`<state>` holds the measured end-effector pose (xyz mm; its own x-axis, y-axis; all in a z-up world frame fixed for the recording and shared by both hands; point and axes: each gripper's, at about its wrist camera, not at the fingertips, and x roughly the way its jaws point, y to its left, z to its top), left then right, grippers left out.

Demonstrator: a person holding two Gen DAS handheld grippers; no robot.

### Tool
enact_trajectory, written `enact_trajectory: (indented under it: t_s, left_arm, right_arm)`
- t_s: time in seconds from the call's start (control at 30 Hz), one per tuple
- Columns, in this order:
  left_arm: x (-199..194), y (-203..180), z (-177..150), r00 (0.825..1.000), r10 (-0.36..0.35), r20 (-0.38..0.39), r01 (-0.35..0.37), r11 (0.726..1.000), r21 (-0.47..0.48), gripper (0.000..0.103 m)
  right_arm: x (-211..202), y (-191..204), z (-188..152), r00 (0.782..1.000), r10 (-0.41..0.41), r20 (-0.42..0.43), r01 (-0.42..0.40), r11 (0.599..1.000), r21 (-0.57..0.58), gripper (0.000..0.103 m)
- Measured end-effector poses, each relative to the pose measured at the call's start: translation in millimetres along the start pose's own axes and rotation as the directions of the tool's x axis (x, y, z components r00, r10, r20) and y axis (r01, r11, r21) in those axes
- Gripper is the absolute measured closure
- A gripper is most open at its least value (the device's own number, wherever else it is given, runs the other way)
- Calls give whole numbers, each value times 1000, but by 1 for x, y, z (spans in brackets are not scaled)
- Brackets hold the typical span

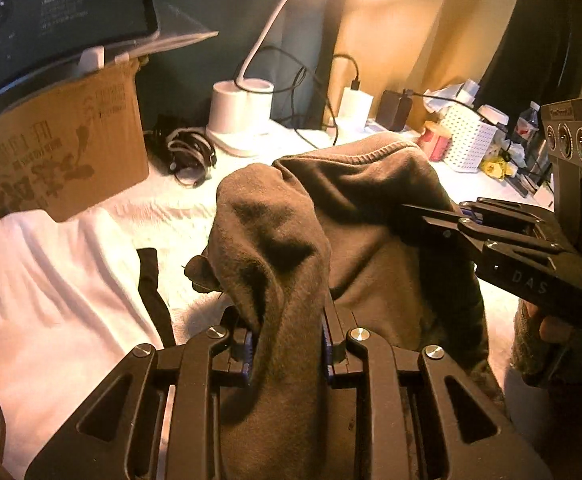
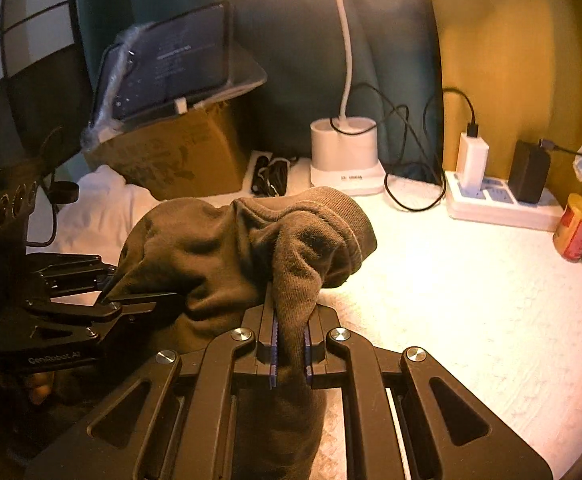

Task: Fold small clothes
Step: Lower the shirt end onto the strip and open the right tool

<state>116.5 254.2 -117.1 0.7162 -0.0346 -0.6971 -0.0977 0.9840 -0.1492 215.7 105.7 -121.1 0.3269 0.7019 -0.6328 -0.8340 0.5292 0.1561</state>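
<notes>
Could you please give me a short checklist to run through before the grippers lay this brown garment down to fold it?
1. Left gripper clamped on the brown garment: ok, cloth bunched between its fingers.
2. Right gripper clamped on the garment: ok, a fold runs between its pads.
3. Garment spread flat between the two grips: not ok, it hangs bunched and creased.
4. Bare white table cover to lay it on: ok, open to the right.
5. Black strap and white cloth clear of the landing spot: cannot tell.
</notes>
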Motion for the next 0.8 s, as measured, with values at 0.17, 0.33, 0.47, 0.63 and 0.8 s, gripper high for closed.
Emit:
enact_trajectory:
  t_s: [0.17, 0.33, 0.47, 0.63, 0.8]
  left_arm:
    - [16, 10, -3, 999, 7, -43, -8, 1000, -18, 80]
    - [25, 19, -5, 997, -5, -75, 1, 998, -57, 76]
    - [27, 26, -2, 996, -19, -91, 11, 996, -84, 75]
    - [25, 25, 9, 996, -4, -90, -3, 997, -76, 71]
    - [25, 31, 21, 998, 24, -59, -28, 997, -71, 67]
  right_arm:
    - [26, -11, -6, 998, 12, -67, -11, 1000, 15, 93]
    - [45, -26, -13, 990, 45, -134, -37, 997, 60, 86]
    - [51, -39, -11, 984, 107, -145, -89, 988, 123, 54]
    - [53, -41, -2, 986, 95, -138, -81, 991, 105, 50]
    - [56, -55, 7, 993, 65, -101, -52, 991, 120, 50]
